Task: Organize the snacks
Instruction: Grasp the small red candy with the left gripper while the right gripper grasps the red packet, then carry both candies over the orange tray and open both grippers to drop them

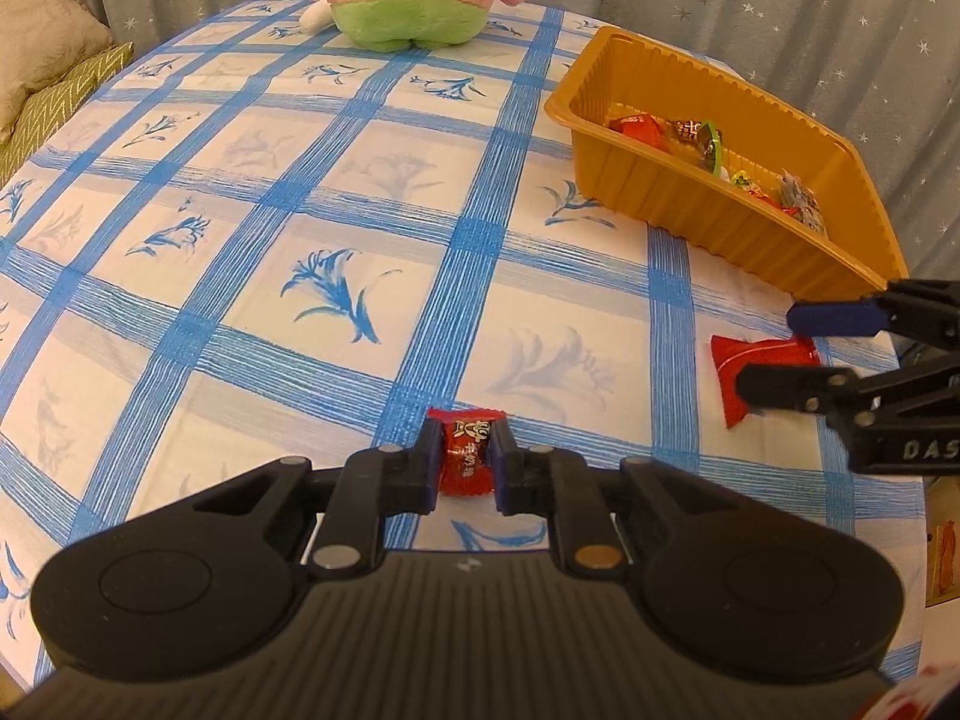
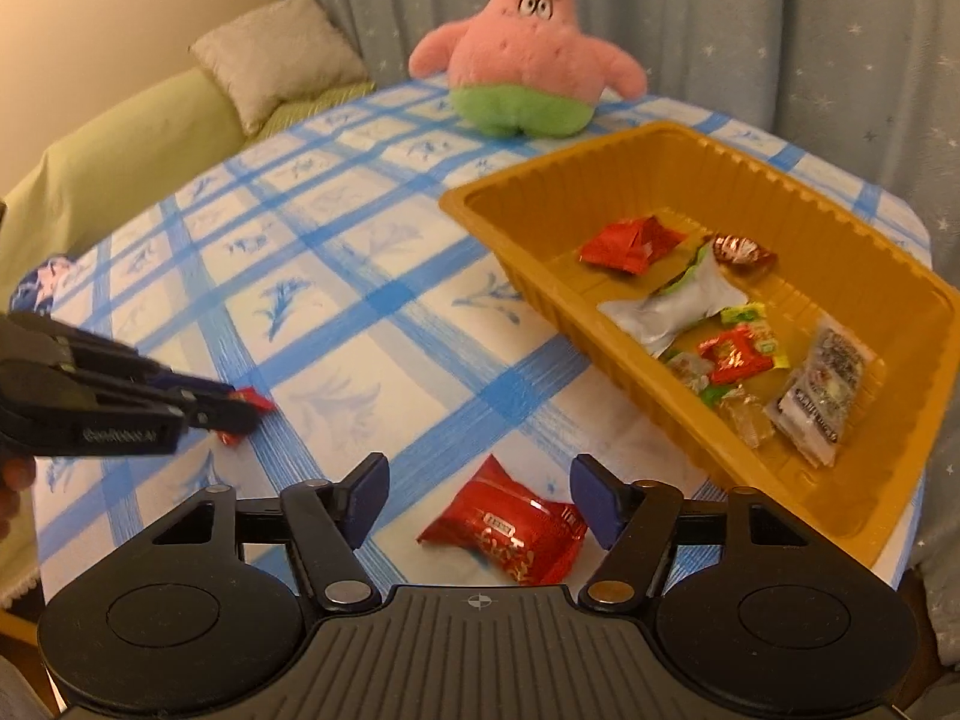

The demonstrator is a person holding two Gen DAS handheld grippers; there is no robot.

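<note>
I look down over a table covered by a white cloth with a blue grid and blue flower prints (image 1: 336, 192), which fills most of both wrist views. At its far edge, against a grey star-dotted curtain (image 2: 780, 30), sits a pink star-shaped plush toy with green shorts (image 2: 528, 60). On the right side of the table rests a deep rectangular tray of ribbed golden-brown plastic (image 2: 600, 324); inside it lie several wrapped snacks, among them a red foil packet (image 2: 630, 243), a silver pillow-shaped packet (image 2: 678, 306) and a black-and-white sachet (image 2: 822, 390). My right gripper (image 2: 480, 501), black with blue pads, hangs just in front of the tray's near corner, its jaws standing apart on either side of a larger red crinkled snack packet (image 2: 510, 534) that lies flat on the cloth; neither pad presses it, so the gripper is open around it. My left gripper (image 1: 465, 462) is farther left on the table, well apart from the tray, and is clamped tight on a small red wrapped candy with white lettering (image 1: 467, 456), which is pinched upright between the blue pads just above the cloth. From the right wrist view, the candy's red ends poke out past the left fingertips (image 2: 231, 405).
</note>
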